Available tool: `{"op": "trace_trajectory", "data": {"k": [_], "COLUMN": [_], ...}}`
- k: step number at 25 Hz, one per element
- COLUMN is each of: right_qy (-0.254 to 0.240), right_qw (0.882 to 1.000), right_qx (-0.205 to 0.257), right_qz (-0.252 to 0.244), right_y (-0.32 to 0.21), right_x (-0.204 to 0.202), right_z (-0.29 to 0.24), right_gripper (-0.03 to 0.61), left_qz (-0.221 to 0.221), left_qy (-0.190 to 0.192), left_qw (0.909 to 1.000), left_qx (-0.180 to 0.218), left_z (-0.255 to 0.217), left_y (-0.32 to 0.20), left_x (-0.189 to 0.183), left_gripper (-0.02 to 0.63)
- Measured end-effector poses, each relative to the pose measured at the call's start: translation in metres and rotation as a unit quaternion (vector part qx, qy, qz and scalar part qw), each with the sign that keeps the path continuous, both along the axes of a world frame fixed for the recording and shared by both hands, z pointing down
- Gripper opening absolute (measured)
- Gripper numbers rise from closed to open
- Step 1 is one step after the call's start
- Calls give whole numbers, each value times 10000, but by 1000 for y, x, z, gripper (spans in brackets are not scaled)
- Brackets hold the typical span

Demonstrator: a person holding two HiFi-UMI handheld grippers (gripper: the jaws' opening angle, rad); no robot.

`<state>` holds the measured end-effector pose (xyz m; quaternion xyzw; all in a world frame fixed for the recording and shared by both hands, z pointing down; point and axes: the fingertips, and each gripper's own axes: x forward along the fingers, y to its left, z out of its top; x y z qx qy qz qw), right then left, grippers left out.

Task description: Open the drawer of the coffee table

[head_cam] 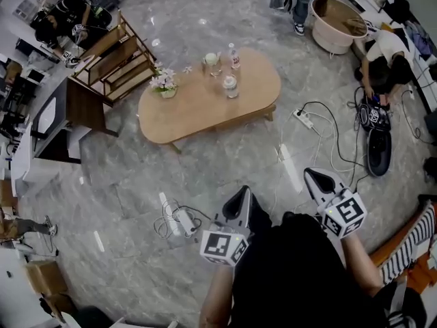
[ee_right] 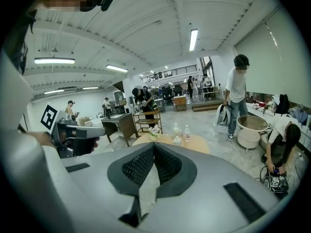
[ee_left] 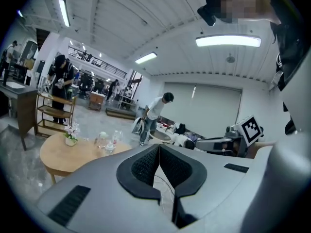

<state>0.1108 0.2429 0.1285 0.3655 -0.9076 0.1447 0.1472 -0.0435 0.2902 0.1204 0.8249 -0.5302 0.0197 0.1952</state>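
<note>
Grey left tool [head_cam: 243, 192]: pads pressed together with nothing between them. If it arrives shut, it would bump the drawer front instead of taking a handle.
Grey right tool [head_cam: 311, 175]: likewise closed and empty, just beside the left one, so it carries the same risk.
Cable risk: a power strip [head_cam: 184, 221] with a looped cord lies near the left tool, and a second power strip [head_cam: 304, 119] with trailing leads lies by the table's right end. Either could snag a foot on the way in.
Wooden coffee table [head_cam: 198, 111]: well apart from both tools, across open floor. On glossy stone, a hard pull may drag the whole table rather than slide the drawer out.
Its drawer: no front or handle can be made out from here. It is probably under the tabletop edge, so approaching from the wrong side is possible.
Tabletop load risk: a glass jug [head_cam: 212, 62], a water bottle [head_cam: 233, 56], a second bottle [head_cam: 231, 85] and a flower pot [head_cam: 164, 82] stand on it, and a jerk could topple them.
Tool materials: smooth moulded shells, black cross-hatched pads tapering to a point, and a marker cube [head_cam: 224, 246] at the rear.
Stone floor [head_cam: 225, 162]: polished grey marble-look slabs.
Table shape: pale wood in a long rounded oval on short legs.
Load materials: clear glass, clear plastic, and pink-white blossoms in a small pot.
</note>
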Motion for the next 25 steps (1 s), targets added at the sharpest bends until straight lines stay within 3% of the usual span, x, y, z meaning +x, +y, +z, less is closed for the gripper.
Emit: {"op": "trace_trajectory", "data": {"k": [6, 11, 18, 25], "right_qy": [179, 286, 170, -75], "right_qw": [9991, 9978, 9977, 9975], "right_qx": [-215, -468, -628, -679], "right_qz": [306, 359, 208, -166], "right_y": [-16, -30, -86, -169], "right_x": [-21, -17, 0, 20], "right_z": [19, 35, 53, 62], "right_gripper": [12, 12, 12, 12], "left_qz": [353, 456, 224, -223], "left_qy": [-1, 7, -30, 364], "left_qw": [9989, 9976, 9967, 9937], "left_qx": [-306, -528, -782, -1040], "left_z": [27, 42, 55, 57], "left_y": [-27, -48, -90, -144], "left_x": [-32, -31, -8, 34], "left_gripper": [14, 14, 14, 14]}}
